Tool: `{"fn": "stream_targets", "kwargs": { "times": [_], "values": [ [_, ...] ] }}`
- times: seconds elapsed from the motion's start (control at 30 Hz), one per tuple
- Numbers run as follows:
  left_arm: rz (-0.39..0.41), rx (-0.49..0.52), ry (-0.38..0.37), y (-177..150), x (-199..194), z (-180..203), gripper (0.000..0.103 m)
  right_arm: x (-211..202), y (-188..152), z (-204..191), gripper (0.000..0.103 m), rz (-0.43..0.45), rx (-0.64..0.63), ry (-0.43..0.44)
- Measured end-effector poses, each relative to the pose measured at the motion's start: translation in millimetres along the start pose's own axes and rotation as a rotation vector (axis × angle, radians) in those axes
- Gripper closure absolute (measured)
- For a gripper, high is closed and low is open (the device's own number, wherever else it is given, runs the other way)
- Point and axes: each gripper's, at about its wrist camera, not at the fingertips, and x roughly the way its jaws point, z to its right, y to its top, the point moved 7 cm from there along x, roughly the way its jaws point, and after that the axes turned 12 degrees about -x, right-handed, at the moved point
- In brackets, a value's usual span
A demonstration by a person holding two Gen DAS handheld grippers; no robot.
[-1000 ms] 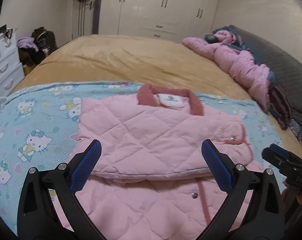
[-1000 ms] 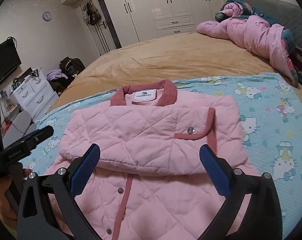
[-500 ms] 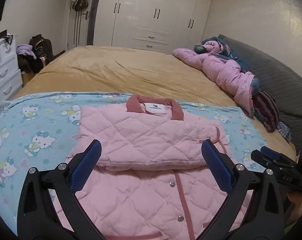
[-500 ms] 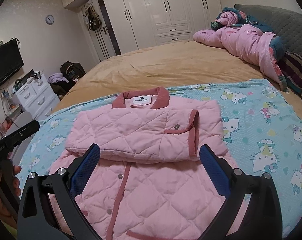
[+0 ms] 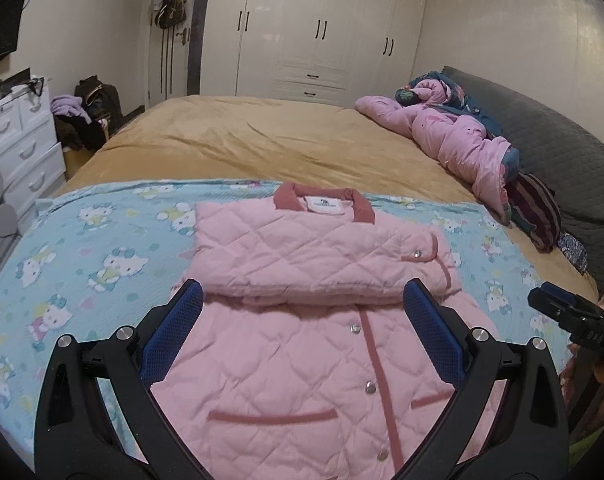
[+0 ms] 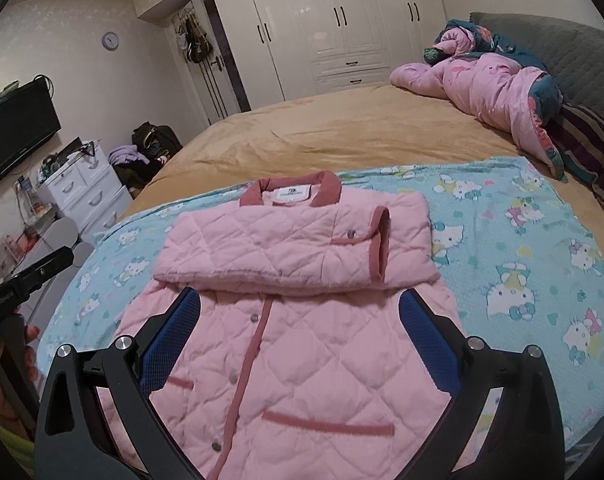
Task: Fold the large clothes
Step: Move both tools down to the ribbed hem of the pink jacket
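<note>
Pink quilted jacket (image 5: 302, 344), sleeves folded across chest, flat on Hello Kitty blanket (image 5: 81, 264). Left gripper (image 5: 302, 320) and right gripper (image 6: 299, 320) above hem, fingers spread, empty.

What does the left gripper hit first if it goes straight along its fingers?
Probably the pink quilted jacket: the left gripper, jaws open and empty, points at its folded-over sleeves near the button placket. Depth is unclear.

No legible text: jacket (image 5: 302, 320) neck label (image 5: 325, 203) too small to read.
</note>
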Motion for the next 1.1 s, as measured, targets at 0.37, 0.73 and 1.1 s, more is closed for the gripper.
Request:
{"fn": "stream_targets", "kwargs": {
  "times": [0.37,0.73,1.1],
  "values": [
    [-0.016,-0.005,0.077,-27.0,-28.0,-29.5,0.009,-31.2,-32.5,-0.9,0.004,-0.029,0.001,-0.002],
    [-0.074,-0.044,0.119,-52.6,-37.5,-63.3,0.009,-37.7,-72.0,2.4,0.004,-0.092,0.015,0.004],
    [-0.156,-0.112,0.176,-88.2,-39.1,-112.5,0.009,-50.4,-91.9,7.1,0.004,-0.106,0.026,0.004]
  ]
}}
